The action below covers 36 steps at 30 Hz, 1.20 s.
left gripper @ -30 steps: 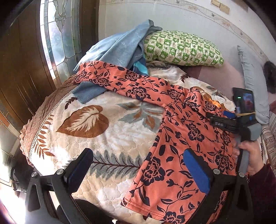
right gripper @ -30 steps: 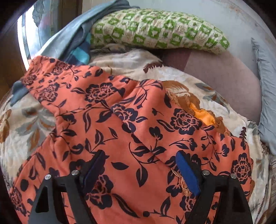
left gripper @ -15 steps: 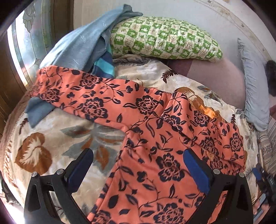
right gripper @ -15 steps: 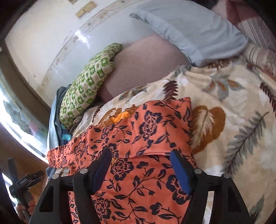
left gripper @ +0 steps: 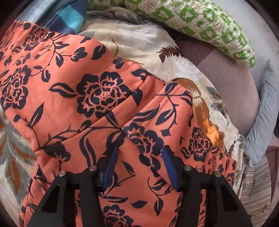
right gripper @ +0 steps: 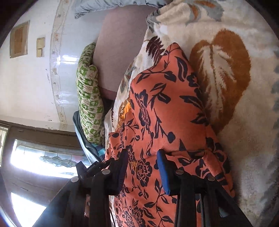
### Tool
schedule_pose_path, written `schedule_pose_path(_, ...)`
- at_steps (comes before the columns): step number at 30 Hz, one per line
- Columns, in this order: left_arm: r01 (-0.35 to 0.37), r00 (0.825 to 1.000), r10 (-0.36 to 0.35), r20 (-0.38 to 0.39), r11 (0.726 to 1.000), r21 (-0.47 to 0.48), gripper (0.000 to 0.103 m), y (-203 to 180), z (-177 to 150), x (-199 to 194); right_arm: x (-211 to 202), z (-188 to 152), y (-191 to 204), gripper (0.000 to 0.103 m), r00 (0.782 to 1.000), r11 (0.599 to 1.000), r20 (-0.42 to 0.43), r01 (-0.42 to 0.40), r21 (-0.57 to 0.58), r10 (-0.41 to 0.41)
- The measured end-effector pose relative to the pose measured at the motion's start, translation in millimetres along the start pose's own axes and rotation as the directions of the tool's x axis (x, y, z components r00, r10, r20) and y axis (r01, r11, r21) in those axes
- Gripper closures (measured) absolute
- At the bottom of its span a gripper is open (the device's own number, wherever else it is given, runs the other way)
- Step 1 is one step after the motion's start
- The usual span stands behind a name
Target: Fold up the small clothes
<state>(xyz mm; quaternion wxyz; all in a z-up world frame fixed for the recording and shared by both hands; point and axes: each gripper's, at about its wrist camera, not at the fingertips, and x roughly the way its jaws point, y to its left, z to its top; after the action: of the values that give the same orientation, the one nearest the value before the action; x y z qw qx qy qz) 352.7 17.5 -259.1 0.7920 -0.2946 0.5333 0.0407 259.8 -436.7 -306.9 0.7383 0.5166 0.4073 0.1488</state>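
An orange garment with a dark blue flower print (left gripper: 97, 97) lies spread on a leaf-patterned blanket (left gripper: 143, 40). My left gripper (left gripper: 139, 157) is open, low over the garment near the seam where a sleeve joins the body, with fabric between its blue pads. The right wrist view is rolled sideways. There my right gripper (right gripper: 142, 164) is open over the same garment (right gripper: 157, 108), straddling a raised fold near its edge. I cannot tell whether either gripper touches the cloth.
A green-and-white pillow (left gripper: 205, 22) lies at the head of the bed, with a blue garment (left gripper: 69, 15) beside it. A grey pillow (left gripper: 265, 111) and a striped cloth (left gripper: 258, 185) lie to the right. A stained-glass window (right gripper: 52, 157) is at the bedside.
Both grippers have dropped close to the garment and their jaws have narrowed. The right gripper has rolled sideways and moved to the garment's right edge.
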Motion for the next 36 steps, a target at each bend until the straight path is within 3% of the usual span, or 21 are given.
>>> schedule_pose_path(7, -0.009, 1.0, 0.009, 0.012, 0.998, -0.064, 0.049, -5.7, 13.4, 7.3, -5.3, 5.0, -14.4, 0.066, 1.0, 1.0, -0.008, -0.011, 0.025, 0.012)
schedule_pose_path(12, 0.089, 0.996, -0.089, 0.007, 0.987, -0.132, 0.051, -1.4, 10.7, 6.0, -4.2, 4.3, -14.4, 0.066, 1.0, 1.0, -0.016, 0.01, 0.015, -0.01)
schedule_pose_path(14, 0.086, 0.996, -0.085, 0.017, 0.99, -0.11, 0.072, -4.4, 9.3, 4.3, -4.3, 3.6, -13.9, 0.066, 1.0, 1.0, -0.017, 0.013, 0.013, -0.013)
schedule_pose_path(15, 0.076, 0.997, -0.074, 0.023, 0.993, -0.093, 0.076, -6.7, 9.0, 4.7, -4.7, 3.3, -14.4, 0.067, 1.0, 1.0, -0.017, 0.014, 0.011, -0.014)
schedule_pose_path(23, 0.058, 0.998, -0.056, 0.025, 0.994, -0.098, 0.077, -8.0, 13.3, 18.1, -3.4, 3.5, -19.3, 0.066, 1.0, 0.999, -0.021, 0.02, 0.028, -0.02)
schedule_pose_path(27, 0.033, 0.998, -0.029, 0.049, 0.995, -0.098, 0.094, -4.1, 16.6, 14.6, -9.9, 3.7, -19.1, 0.066, 1.0, 0.999, 0.003, -0.015, 0.038, 0.015)
schedule_pose_path(33, 0.112, 0.986, -0.105, 0.132, 0.993, -0.042, 0.096, 1.7, 7.9, -15.1, -23.0, 6.0, -4.3, 0.066, 0.996, 0.998, 0.065, -0.061, -0.028, 0.063)
schedule_pose_path(36, 0.128, 0.975, -0.126, 0.181, 0.992, 0.001, 0.096, 7.8, -4.0, -42.7, -20.6, 5.6, -0.1, 0.066, 0.997, 0.998, 0.067, -0.042, -0.05, 0.046)
